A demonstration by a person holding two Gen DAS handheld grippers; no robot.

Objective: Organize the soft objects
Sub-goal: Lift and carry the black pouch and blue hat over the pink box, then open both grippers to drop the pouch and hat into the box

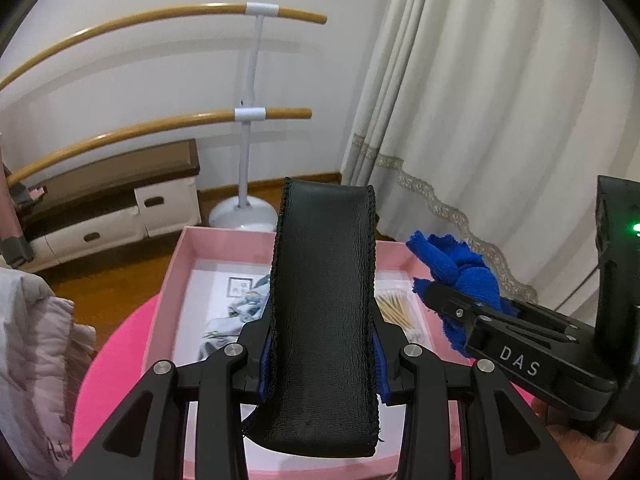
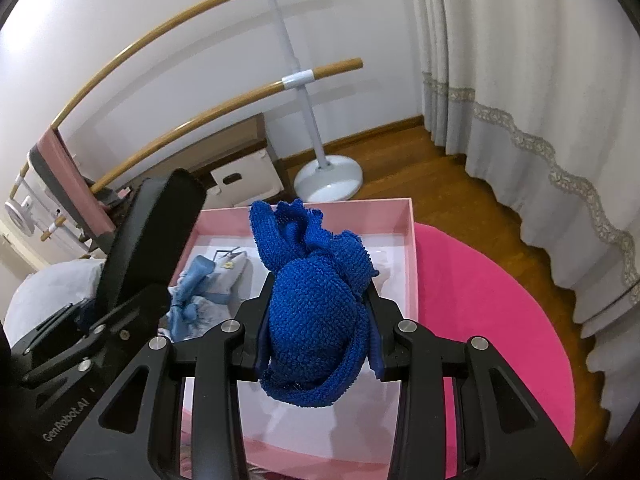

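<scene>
My left gripper (image 1: 324, 320) is shut on a black leather-like pad (image 1: 324, 300) that stands up between its jaws. My right gripper (image 2: 318, 300) is shut on a bunched blue knitted cloth (image 2: 316, 300). Both hang over an open pink box (image 1: 224, 236) on a round pink table (image 2: 500, 300). In the left wrist view the right gripper (image 1: 448, 300) comes in from the right with the blue cloth (image 1: 452, 260). The right wrist view shows the black pad (image 2: 156, 232) at the left. A light blue patterned cloth (image 2: 200, 280) and some cotton swabs (image 1: 394, 304) lie in the box.
A white stand with two wooden bars (image 1: 248, 140) is on the wooden floor behind the table. A low cabinet (image 1: 120, 208) runs along the wall. A pale curtain (image 2: 520, 100) hangs to the right. A quilted pale garment (image 1: 32, 340) lies at the left.
</scene>
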